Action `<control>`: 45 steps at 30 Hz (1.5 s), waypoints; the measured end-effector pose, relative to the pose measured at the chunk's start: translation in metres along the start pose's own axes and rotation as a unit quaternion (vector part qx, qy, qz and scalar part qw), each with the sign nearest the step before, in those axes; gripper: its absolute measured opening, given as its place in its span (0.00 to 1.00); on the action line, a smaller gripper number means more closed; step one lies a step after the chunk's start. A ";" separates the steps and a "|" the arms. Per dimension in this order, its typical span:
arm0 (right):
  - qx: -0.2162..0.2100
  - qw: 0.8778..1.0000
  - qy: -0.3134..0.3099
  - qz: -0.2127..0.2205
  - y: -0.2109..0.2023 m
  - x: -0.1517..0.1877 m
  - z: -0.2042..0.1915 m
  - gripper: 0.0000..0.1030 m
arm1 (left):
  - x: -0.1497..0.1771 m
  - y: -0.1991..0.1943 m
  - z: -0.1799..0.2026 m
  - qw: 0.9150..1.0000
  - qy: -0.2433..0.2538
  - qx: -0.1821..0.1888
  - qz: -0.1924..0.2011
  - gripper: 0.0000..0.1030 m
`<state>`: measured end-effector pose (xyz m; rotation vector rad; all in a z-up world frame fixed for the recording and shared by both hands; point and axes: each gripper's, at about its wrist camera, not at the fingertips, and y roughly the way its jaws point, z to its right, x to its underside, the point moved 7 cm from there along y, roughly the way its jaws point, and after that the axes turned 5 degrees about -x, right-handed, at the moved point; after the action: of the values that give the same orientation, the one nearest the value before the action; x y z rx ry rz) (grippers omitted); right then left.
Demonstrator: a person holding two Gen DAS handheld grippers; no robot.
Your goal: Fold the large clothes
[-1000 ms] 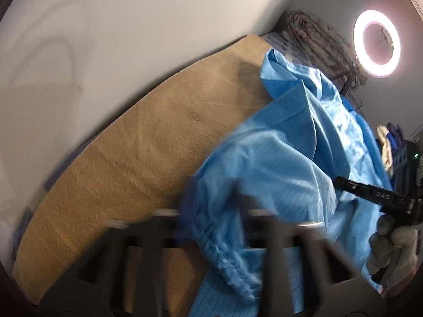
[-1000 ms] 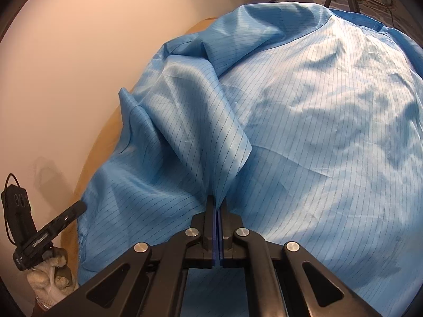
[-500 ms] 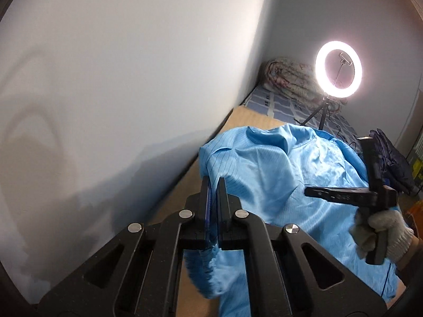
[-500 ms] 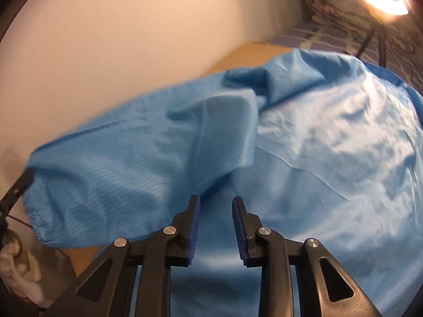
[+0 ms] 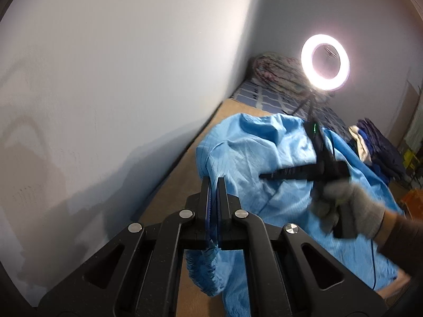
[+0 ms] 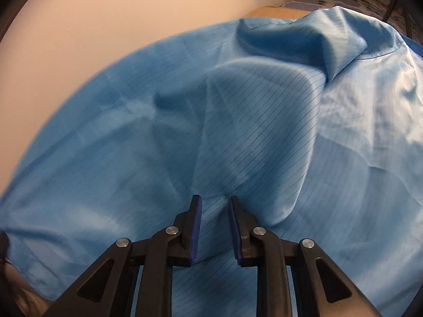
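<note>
a second before, my right tool (image 6: 214,211) had been pinched shut on a fold of the blue striped garment (image 6: 238,132); now its blue pads (image 6: 196,227) stood apart with nothing clamped between them, only cloth lying underneath, and the gap had stopped widening. my left tool (image 5: 213,195) had not let go: it was pressed together on the gathered cuff end of the sleeve (image 5: 206,272), and it had come up from low over the tan surface (image 5: 179,182) to well above it, so the sleeve now hung from the pads instead of lying down. i judged that the right side had finished its hold and was free to take a new place on the cloth, while the left carried the sleeve ready to be laid across the body of the garment.

the left view showed what the right could not: my gloved right hand (image 5: 349,206) gripping its tool over the middle of the garment, the ring light (image 5: 325,62), the rolled quilt (image 5: 277,71) and the pile of dark clothes (image 5: 375,145) beyond. the right view, nearly filled with cloth, showed the fine dark stripes and the raised ridge of fabric running toward the collar end.
</note>
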<state>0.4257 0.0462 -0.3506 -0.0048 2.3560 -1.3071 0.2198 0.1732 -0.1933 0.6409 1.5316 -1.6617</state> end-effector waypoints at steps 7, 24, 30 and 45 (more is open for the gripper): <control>-0.035 0.998 0.020 0.052 -0.052 -0.081 -0.024 0.50 | 0.013 -0.005 0.024 0.999 0.043 0.027 0.002 0.01; 0.035 0.999 0.010 0.019 0.008 -0.128 -0.046 0.00 | 0.033 -0.020 0.042 0.992 0.102 0.075 -0.003 0.01; 0.022 0.997 0.007 0.072 -0.061 -0.118 -0.039 0.00 | 0.046 -0.029 0.058 0.986 0.130 0.100 -0.013 0.00; 0.050 0.987 0.105 0.112 -0.173 0.019 0.084 0.00 | 0.090 -0.079 0.102 0.964 0.202 0.170 -0.038 0.01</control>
<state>0.4042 -0.1214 -0.2559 0.4369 2.3744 -1.3681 0.1181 0.0532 -0.2030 1.1760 1.5693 -1.9604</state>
